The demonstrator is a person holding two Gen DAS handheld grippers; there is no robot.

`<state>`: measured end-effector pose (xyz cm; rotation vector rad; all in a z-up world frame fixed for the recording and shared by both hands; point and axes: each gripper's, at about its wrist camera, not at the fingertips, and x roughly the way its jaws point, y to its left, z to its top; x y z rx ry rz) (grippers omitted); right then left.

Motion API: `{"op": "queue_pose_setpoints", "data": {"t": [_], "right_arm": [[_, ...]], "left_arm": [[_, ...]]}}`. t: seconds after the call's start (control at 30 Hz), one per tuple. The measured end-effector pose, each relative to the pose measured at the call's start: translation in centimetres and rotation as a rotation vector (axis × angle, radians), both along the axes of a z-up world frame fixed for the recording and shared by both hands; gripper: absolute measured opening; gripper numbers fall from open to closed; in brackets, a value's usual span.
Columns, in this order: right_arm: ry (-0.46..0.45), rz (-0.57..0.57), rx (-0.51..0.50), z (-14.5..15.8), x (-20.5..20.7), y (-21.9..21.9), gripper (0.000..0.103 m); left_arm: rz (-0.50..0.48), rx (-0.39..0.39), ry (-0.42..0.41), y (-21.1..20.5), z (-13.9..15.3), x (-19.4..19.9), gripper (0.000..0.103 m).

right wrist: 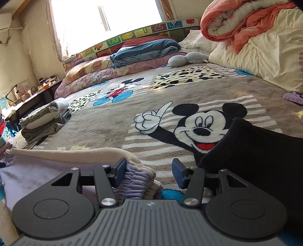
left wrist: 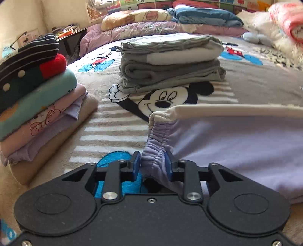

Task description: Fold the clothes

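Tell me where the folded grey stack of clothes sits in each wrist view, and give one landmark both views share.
Left wrist view: the grey stack sits at upper centre, on the blanket just beyond a Mickey face.
Right wrist view: the grey stack sits at the far left edge, at mid-height.
Shared landmark: the folded blue blanket on the pillows at the head of the bed.

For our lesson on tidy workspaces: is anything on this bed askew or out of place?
Mostly tidy. The colourful folded stack leans, its upper layers sliding sideways. The grey stack sits fairly square. The lilac garment is only gripped at its waistband by the left tongs; the right tongs are open beside it.
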<state>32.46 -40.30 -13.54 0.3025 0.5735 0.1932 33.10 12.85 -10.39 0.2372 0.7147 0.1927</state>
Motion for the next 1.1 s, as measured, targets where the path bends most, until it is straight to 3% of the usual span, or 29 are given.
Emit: {"op": "queue_pose_setpoints", "data": {"t": [0.07, 0.13, 0.27, 0.33, 0.4, 0.43, 0.53, 0.6, 0.67, 0.8, 0.83, 0.87, 0.93, 0.97, 1.1], "right_arm": [[-0.005, -0.007, 0.057, 0.0, -0.3, -0.7, 0.053], [-0.012, -0.015, 0.096, 0.2, -0.6, -1.4, 0.054], [-0.021, -0.029, 0.211, 0.3, -1.1, -3.2, 0.054], [-0.019, -0.01, 0.236, 0.2, -1.2, -3.3, 0.054], [-0.012, 0.018, 0.241, 0.0, -1.0, -3.0, 0.054], [-0.005, 0.032, 0.235, 0.0, -0.9, -2.7, 0.052], [0.026, 0.058, 0.162, -0.3, -0.6, -1.8, 0.04], [0.043, 0.048, 0.06, -0.4, -0.5, -1.4, 0.04], [0.046, 0.038, 0.023, -0.3, -0.6, -1.5, 0.041], [-0.002, 0.042, 0.068, 0.1, -0.9, -2.0, 0.041], [-0.017, 0.044, 0.09, 0.3, -0.9, -2.2, 0.041], [-0.031, 0.05, 0.113, 0.6, -0.9, -2.4, 0.041], [-0.048, 0.068, 0.127, 1.0, -0.9, -2.5, 0.041], [-0.036, 0.086, 0.112, 0.9, -0.7, -2.2, 0.041], [0.052, 0.077, -0.046, -0.6, 0.0, -0.7, 0.044]], "left_arm": [[-0.034, 0.13, -0.074, -2.8, 0.9, -1.5, 0.041], [-0.085, 0.155, -0.141, -6.2, 1.8, -3.2, 0.041], [-0.245, 0.03, -0.21, -13.3, 2.8, -5.9, 0.036], [-0.321, -0.11, -0.223, -17.5, 3.0, -6.0, 0.031], [-0.367, -0.258, -0.218, -21.2, 2.8, -5.5, 0.031], [-0.403, -0.28, -0.169, -23.3, 1.9, -5.1, 0.031], [-0.52, -0.309, 0.014, -29.5, -1.6, -3.8, 0.031], [-0.533, -0.208, 0.007, -31.8, -2.9, -4.8, 0.029], [-0.541, -0.182, -0.051, -32.2, -2.2, -6.2, 0.029], [-0.479, -0.289, -0.17, -31.5, -0.4, -5.7, 0.029], [-0.48, -0.313, -0.157, -31.6, -0.6, -5.1, 0.029], [-0.501, -0.307, -0.093, -32.3, -1.5, -4.3, 0.029], [-0.535, -0.241, 0.016, -33.9, -3.5, -3.2, 0.029], [-0.529, -0.206, -0.012, -34.2, -3.6, -3.7, 0.03], [-0.535, -0.255, -0.118, -33.4, -1.5, -7.4, 0.03]]}}
